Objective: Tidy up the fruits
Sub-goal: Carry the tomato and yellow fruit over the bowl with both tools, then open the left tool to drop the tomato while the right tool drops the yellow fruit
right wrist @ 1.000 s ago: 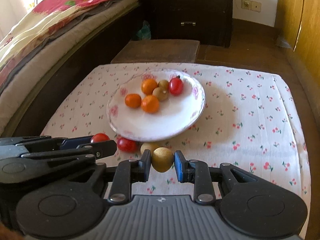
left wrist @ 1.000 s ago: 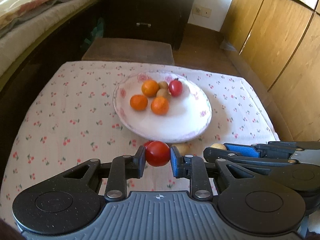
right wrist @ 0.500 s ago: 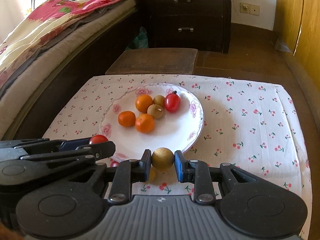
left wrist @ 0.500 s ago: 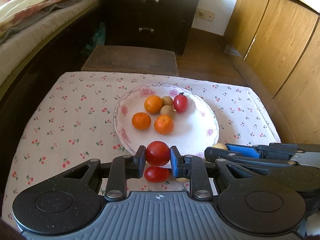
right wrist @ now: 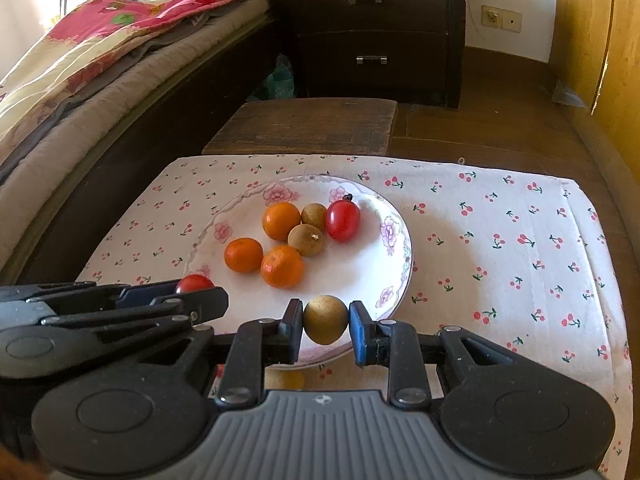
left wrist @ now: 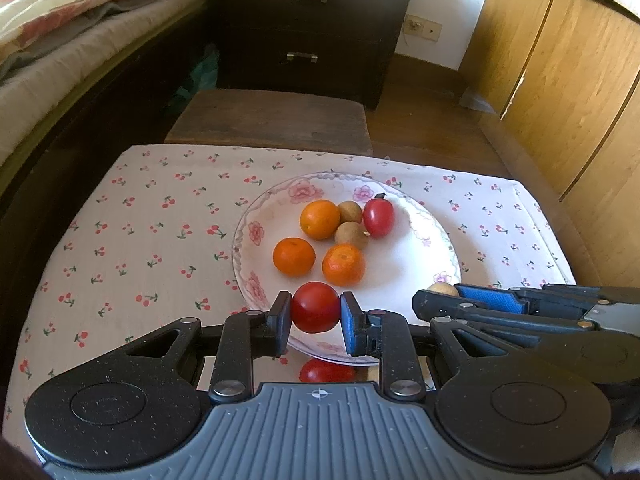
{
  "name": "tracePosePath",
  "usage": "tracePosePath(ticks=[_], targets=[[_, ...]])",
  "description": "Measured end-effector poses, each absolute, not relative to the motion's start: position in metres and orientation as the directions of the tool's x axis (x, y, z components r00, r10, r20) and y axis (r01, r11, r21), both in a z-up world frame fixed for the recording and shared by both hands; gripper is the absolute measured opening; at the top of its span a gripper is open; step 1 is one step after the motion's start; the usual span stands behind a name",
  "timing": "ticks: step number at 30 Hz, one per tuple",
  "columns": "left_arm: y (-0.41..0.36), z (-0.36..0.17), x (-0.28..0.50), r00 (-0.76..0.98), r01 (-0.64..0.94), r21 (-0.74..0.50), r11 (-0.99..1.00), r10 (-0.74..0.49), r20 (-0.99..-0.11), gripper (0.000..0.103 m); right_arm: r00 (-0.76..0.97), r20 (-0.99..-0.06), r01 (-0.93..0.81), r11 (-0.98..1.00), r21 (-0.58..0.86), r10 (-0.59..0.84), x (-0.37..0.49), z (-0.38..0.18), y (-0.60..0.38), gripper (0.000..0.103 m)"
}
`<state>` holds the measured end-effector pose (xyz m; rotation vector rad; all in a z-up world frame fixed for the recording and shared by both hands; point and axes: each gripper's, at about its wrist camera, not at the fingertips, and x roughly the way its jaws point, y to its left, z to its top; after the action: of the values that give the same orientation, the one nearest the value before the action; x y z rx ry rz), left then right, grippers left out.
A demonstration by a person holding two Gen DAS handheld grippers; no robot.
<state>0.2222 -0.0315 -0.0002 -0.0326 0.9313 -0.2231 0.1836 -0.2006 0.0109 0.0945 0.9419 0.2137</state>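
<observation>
My left gripper (left wrist: 315, 318) is shut on a red tomato (left wrist: 315, 307) and holds it over the near rim of the white flowered plate (left wrist: 416, 264). My right gripper (right wrist: 325, 328) is shut on a tan longan (right wrist: 325, 319) over the plate's near rim (right wrist: 396, 256). The plate holds three oranges (left wrist: 294, 257), two longans (left wrist: 352, 235) and a red tomato (left wrist: 378, 218). Another red tomato (left wrist: 326, 371) lies on the cloth under the left gripper. A yellowish fruit (right wrist: 285, 380) lies on the cloth under the right gripper.
The plate sits on a cherry-print cloth (left wrist: 140, 240) over a low table. A dark wooden stool (left wrist: 272, 120) stands behind it, a bed (right wrist: 80, 72) to the left, a dark drawer chest (right wrist: 376, 28) at the back and wooden cupboards (left wrist: 568, 80) to the right.
Both grippers have lifted their fruit off the cloth and moved forward over the plate's near rim. One tomato and one yellowish fruit stay on the cloth.
</observation>
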Motion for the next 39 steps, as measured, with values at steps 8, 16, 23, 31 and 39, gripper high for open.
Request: tracePosePath(ticks=[8,16,23,31,39], targets=[[-0.03,-0.007,0.228,0.568,0.161,-0.127,0.979,-0.197,-0.799,0.032,0.571,-0.79,-0.137,0.975,0.176,0.223,0.194,0.004,-0.198,0.028],[-0.028,-0.012,0.232,0.557,0.145,-0.131,0.981,-0.19,-0.808,0.033,0.572,-0.788,-0.133,0.974,0.184,0.227,0.199,-0.002,-0.196,0.029],[-0.025,-0.011,0.231,0.562,0.136,-0.137,0.981,-0.191,-0.805,0.037,0.578,-0.782,-0.128,0.972,0.196,0.234,0.199,0.0,-0.199,0.029],[-0.024,-0.01,0.231,0.563,0.131,-0.15,0.98,-0.198,-0.802,0.041,0.591,-0.774,-0.114,0.973,0.2,0.229,0.198,0.002,-0.202,0.029],[-0.016,0.001,0.217,0.574,0.137,-0.18,0.974,-0.226,-0.787,0.046,0.598,-0.768,-0.11,0.973,0.204,0.229,0.178,0.014,-0.204,0.032]])
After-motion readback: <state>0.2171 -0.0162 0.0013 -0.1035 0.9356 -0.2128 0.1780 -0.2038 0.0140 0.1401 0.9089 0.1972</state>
